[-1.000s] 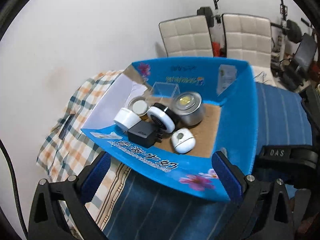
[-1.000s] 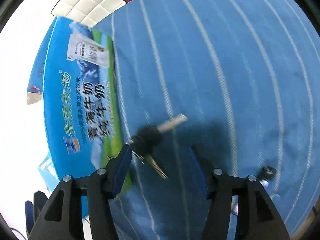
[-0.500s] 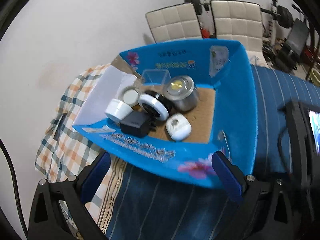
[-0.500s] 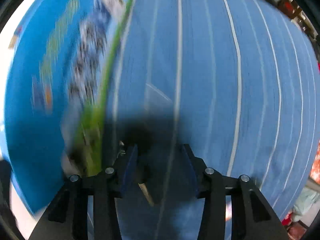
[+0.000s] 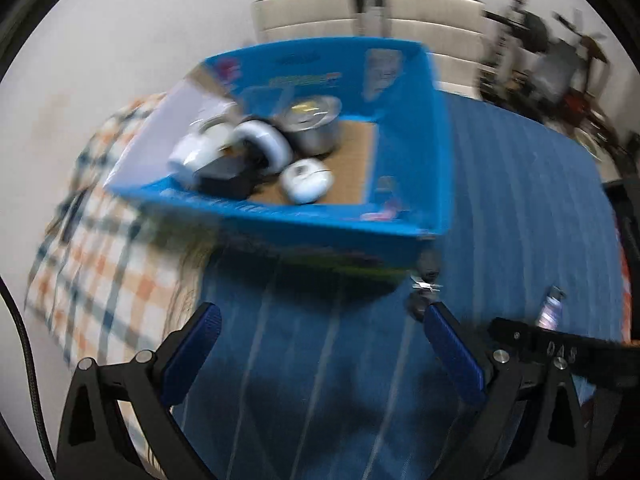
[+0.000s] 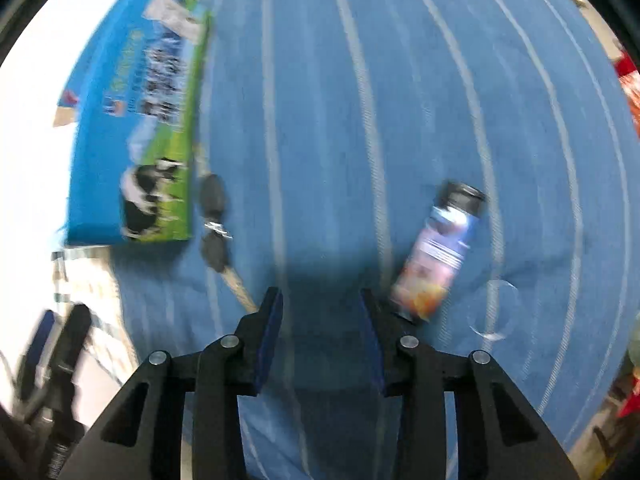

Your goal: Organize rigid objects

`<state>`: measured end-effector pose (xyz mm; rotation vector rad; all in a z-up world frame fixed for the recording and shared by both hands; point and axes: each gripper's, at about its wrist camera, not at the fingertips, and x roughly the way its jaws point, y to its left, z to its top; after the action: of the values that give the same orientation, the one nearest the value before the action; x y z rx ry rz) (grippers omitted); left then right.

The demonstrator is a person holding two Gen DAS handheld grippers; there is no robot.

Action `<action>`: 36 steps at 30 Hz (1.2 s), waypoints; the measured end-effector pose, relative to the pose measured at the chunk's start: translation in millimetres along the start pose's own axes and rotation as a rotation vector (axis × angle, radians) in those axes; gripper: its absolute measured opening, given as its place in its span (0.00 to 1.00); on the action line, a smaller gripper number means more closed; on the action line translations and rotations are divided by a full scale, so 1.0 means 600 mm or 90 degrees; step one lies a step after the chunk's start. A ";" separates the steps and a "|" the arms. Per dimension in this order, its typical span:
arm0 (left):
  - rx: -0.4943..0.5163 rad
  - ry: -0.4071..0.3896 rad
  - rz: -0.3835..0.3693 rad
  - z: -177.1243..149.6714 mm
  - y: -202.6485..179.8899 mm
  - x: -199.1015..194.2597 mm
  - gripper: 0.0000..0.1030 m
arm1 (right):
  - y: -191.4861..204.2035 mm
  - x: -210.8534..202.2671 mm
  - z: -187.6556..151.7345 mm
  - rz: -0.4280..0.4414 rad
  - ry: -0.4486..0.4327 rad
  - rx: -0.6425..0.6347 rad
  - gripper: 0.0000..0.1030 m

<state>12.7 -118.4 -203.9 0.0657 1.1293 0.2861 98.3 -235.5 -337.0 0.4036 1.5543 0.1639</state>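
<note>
A blue milk carton box [image 5: 436, 160] lies open on the blue striped cloth and holds a steel pot [image 5: 316, 124], a white mouse-like object [image 5: 306, 186], a black adapter [image 5: 224, 182] and white round things. Its printed side shows in the right wrist view [image 6: 132, 132]. A bunch of black keys [image 6: 214, 220] lies beside the box; it also shows in the left wrist view [image 5: 426, 280]. A small bottle [image 6: 440, 252] lies on the cloth right of my right gripper [image 6: 320, 320], which is open and empty. My left gripper [image 5: 320, 344] is open and empty, in front of the box.
A plaid cloth [image 5: 100, 240] lies left of the box against the white wall. White padded chairs [image 5: 420, 8] and gym gear [image 5: 560, 64] stand behind. A clear round lid [image 6: 494, 312] lies on the blue cloth [image 6: 400, 80] near the bottle.
The right gripper has pulled back from the keys and they lie free by the box; the bottle has come into its view. The left gripper has drawn back and swung right.
</note>
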 end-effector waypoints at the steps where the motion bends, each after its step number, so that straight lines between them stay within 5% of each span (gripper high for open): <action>1: -0.008 -0.009 0.041 -0.001 0.005 0.002 1.00 | 0.010 -0.001 -0.003 0.000 -0.004 -0.023 0.39; 6: -0.006 -0.034 0.151 0.000 0.023 0.020 1.00 | 0.106 0.053 0.002 -0.016 -0.017 -0.136 0.39; 10: -0.036 -0.015 0.157 -0.006 0.050 0.035 1.00 | 0.140 0.097 0.005 -0.045 -0.010 -0.184 0.40; 16: -0.036 -0.002 0.156 -0.023 0.066 0.042 1.00 | 0.183 0.121 -0.017 -0.182 -0.038 -0.270 0.29; 20: -0.032 0.008 0.151 -0.032 0.072 0.050 1.00 | 0.168 0.109 -0.049 -0.179 -0.002 -0.272 0.29; 26: -0.042 0.058 0.034 -0.048 0.067 0.068 1.00 | 0.101 0.069 -0.105 -0.130 0.107 -0.237 0.30; 32: -0.005 0.075 -0.090 -0.046 0.002 0.056 1.00 | -0.002 -0.028 -0.055 -0.051 0.033 -0.044 0.31; 36: 0.058 0.164 -0.130 -0.050 -0.073 0.087 1.00 | -0.058 -0.078 -0.020 -0.075 -0.024 0.037 0.44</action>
<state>15.0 -149.9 -271.4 -0.0064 1.3936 0.0613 80.0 -282.5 -305.3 0.3565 1.5442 0.0199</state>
